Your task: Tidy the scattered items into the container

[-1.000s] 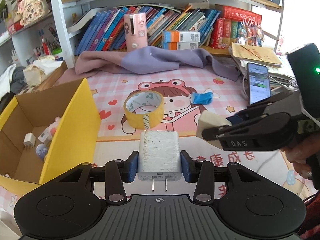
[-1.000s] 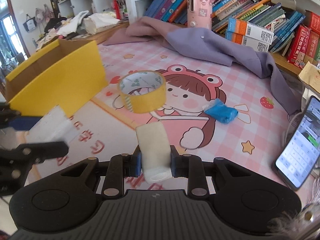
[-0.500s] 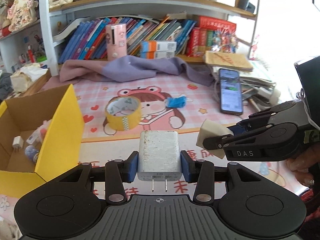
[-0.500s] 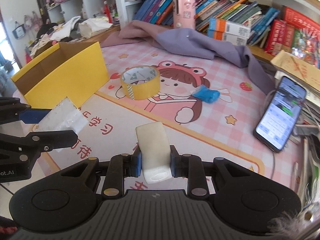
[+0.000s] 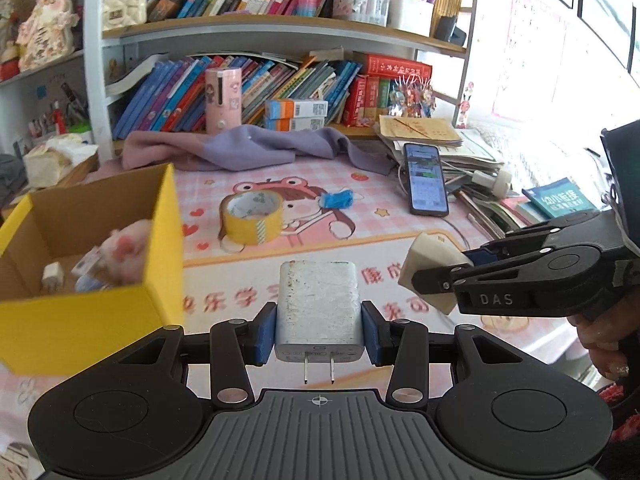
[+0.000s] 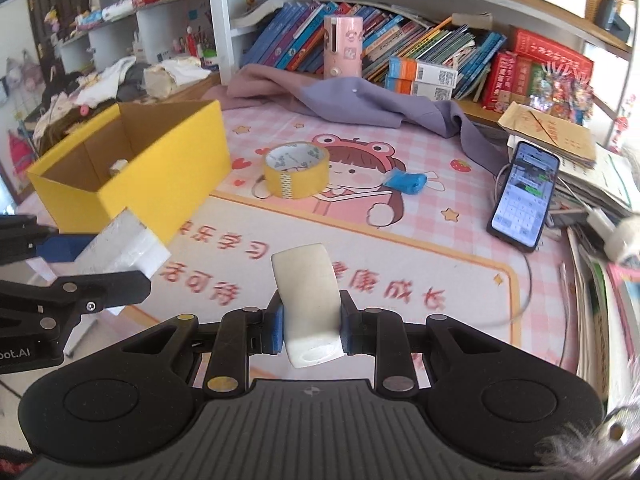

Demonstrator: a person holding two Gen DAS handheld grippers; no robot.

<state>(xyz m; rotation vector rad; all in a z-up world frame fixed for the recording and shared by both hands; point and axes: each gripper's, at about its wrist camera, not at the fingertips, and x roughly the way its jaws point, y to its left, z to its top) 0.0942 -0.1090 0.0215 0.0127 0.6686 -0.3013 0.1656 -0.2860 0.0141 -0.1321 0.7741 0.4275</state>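
Observation:
My left gripper point(image 5: 319, 326) is shut on a white charger plug point(image 5: 318, 308), held above the pink mat to the right of the yellow cardboard box point(image 5: 164, 208). The box holds a small white plug point(image 5: 52, 275) and a pink plush item point(image 5: 124, 254). My right gripper point(image 6: 311, 318) is shut on a cream eraser block point(image 6: 307, 300) and also shows in the left wrist view point(image 5: 444, 276). The left gripper shows in the right wrist view point(image 6: 100, 272). A yellow tape roll point(image 6: 297, 170) and a blue crumpled item point(image 6: 406, 181) lie on the mat.
A phone point(image 6: 524, 194) with a cable lies at the right beside stacked papers and books point(image 6: 592, 184). A purple cloth point(image 6: 360, 106) lies at the back below a bookshelf point(image 5: 280, 76). A pink canister point(image 6: 343, 46) stands behind it.
Both grippers have lifted and pulled back with their loads. The yellow box now sits closer to my left gripper, and more of the shelves shows.

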